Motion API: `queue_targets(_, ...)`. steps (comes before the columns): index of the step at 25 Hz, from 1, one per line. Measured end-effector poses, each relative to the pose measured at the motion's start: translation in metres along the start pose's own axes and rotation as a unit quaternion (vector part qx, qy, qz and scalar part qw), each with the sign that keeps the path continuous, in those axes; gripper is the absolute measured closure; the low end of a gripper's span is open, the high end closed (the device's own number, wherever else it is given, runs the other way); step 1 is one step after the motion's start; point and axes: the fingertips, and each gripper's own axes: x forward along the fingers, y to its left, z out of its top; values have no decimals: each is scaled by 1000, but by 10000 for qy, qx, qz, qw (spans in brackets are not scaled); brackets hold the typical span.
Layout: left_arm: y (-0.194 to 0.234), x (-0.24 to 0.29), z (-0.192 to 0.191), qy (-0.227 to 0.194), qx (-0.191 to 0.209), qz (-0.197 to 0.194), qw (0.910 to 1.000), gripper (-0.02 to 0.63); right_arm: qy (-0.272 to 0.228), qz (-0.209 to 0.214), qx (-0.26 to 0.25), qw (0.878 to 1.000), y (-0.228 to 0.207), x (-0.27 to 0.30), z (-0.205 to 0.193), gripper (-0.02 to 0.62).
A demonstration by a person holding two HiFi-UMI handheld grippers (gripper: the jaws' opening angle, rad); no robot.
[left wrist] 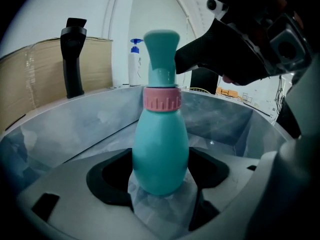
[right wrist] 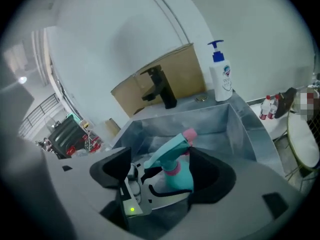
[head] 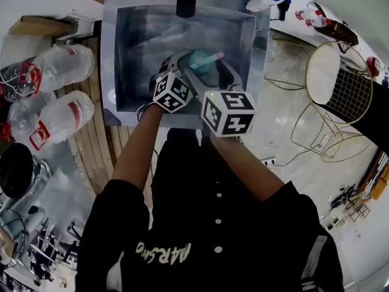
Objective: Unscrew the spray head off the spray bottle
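The teal spray bottle (left wrist: 160, 149) stands upright over the steel sink (head: 121, 53), just above its basin. The left hand-held gripper (left wrist: 160, 175) is clamped on the bottle's rounded lower body. The right hand-held gripper (right wrist: 162, 176) has its jaws apart on either side of the spray head (right wrist: 172, 146). One pad sits close by the nozzle and the other stands clear, so it isn't gripping yet.

It looks like a small, light plastic bottle, smooth and probably slippery on that curved belly. I'd guess the walls give a little if squeezed hard. The ribbed pink collar (left wrist: 162, 99) under the head seems the best place to grip for turning.

Behind the sink, a black faucet (right wrist: 162, 86) and a pump bottle (right wrist: 220, 79) stand on the counter (right wrist: 200, 100). Large water jugs (head: 61, 66) lie left of the sink, and a wire stool (head: 337, 84) is to its right.
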Motion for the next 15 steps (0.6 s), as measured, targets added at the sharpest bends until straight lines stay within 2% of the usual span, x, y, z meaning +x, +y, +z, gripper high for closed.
queue_targets(5, -2, 2, 0, 49, -111, 120, 9999, 244, 265, -448, -572, 9970, -9, 17, 1, 242)
queue_targets(8, -1, 3, 2, 36, -152, 172, 9997, 244, 351, -571, -981, 9929, -13, 24, 0, 289)
queue_targets(13, -1, 5, -1, 91, -160, 148, 9997, 244, 459, -175, -2048, 9776, -3, 29, -4, 386)
queue_targets(15, -2, 5, 0, 83, -171, 111, 9998, 244, 498, 30, -2564, 9653, 0, 30, -6, 475)
